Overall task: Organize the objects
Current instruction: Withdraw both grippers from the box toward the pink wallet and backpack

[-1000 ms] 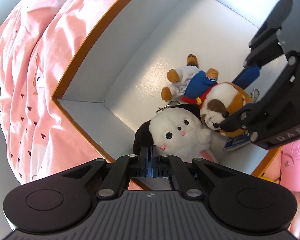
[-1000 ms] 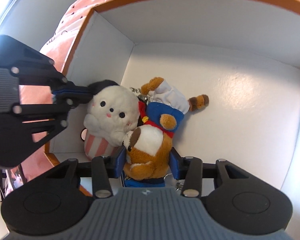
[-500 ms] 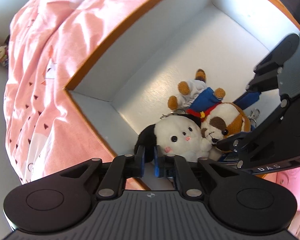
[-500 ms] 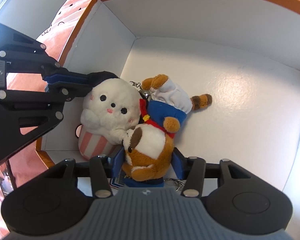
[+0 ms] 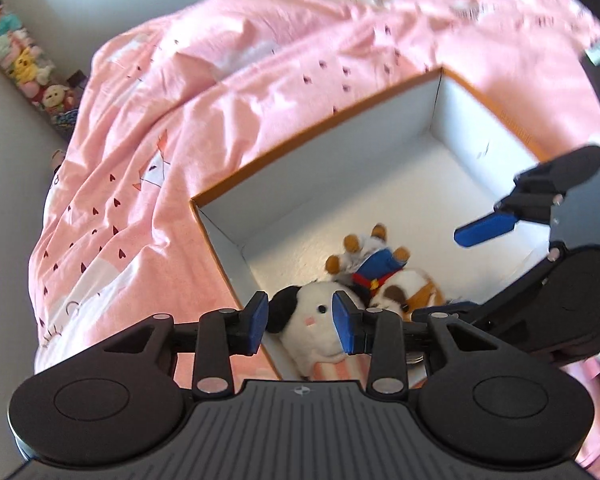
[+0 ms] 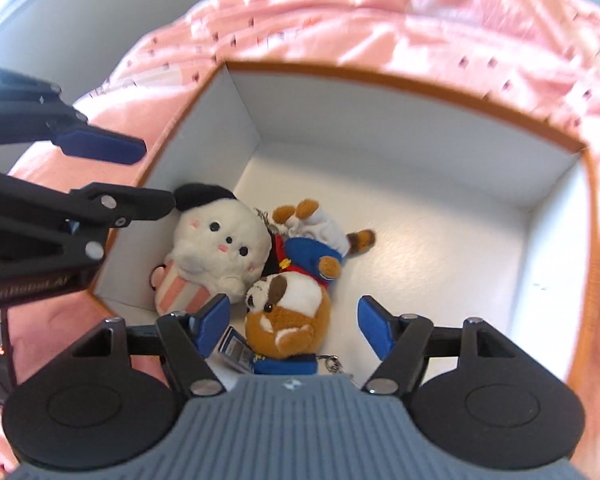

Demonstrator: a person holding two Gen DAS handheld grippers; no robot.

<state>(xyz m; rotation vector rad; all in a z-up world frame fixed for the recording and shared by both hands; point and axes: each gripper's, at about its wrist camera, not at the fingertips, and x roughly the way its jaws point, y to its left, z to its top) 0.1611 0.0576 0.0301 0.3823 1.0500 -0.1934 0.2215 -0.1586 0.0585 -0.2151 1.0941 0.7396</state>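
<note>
A white plush with black ears and a pink striped base lies in the near left corner of the white box; it also shows in the left wrist view. A brown and white dog plush in a blue outfit lies beside it, touching it; it also shows in the left wrist view. My left gripper is open above the white plush, holding nothing. My right gripper is open above the dog plush, holding nothing.
The box has an orange rim and sits on a pink bedspread. Several small plush toys line a ledge at the far left. The right half of the box floor is bare.
Both grippers opened, letting go of the two plushes, and pulled up and back out of the box. The plushes now lie on the box floor.
</note>
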